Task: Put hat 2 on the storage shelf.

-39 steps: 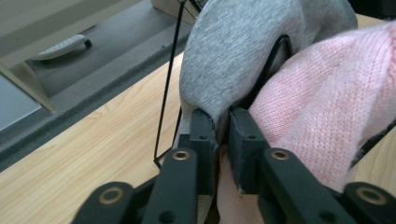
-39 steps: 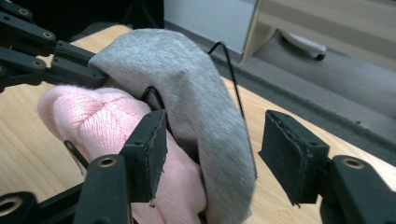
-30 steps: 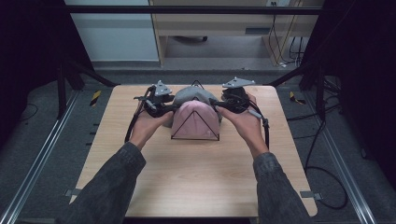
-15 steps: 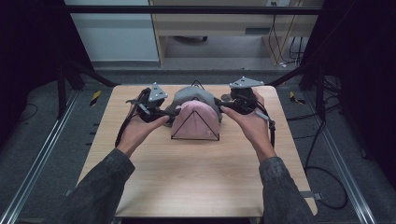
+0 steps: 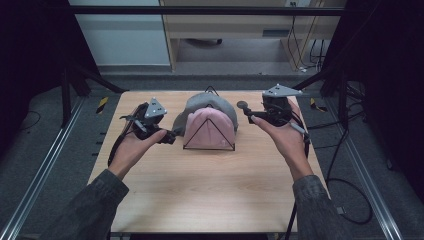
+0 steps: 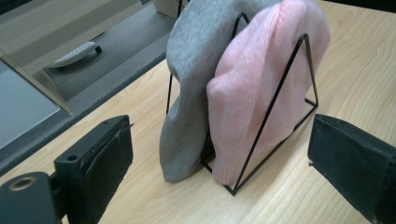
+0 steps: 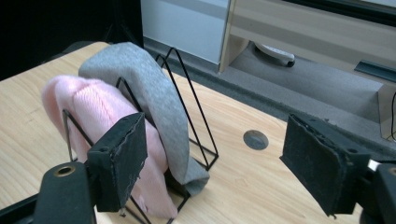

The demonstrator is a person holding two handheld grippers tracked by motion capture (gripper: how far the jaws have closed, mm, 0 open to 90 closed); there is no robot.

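A black wire rack (image 5: 207,148) stands at the back middle of the wooden table. A pink knit hat (image 5: 210,127) sits in its front slot and a grey hat (image 5: 205,102) drapes behind it. My left gripper (image 5: 170,136) is just left of the rack, apart from it. Its jaws have just been opening and nothing is between them. In the left gripper view the pink hat (image 6: 261,88) and grey hat (image 6: 196,70) lie ahead of the open gripper (image 6: 224,172). My right gripper (image 5: 247,111) hovers right of the rack. Its jaws have also just been opening, empty (image 7: 222,163).
The table (image 5: 200,190) has bare wood in front of the rack. A round grommet (image 7: 256,139) sits near the far edge, right of the rack. Metal rails run along the floor on both sides. Cables trail off the right side.
Both hands have drawn outward and slightly up, away from the rack, and both grippers' jaws have spread wider. The hats stay on the rack.
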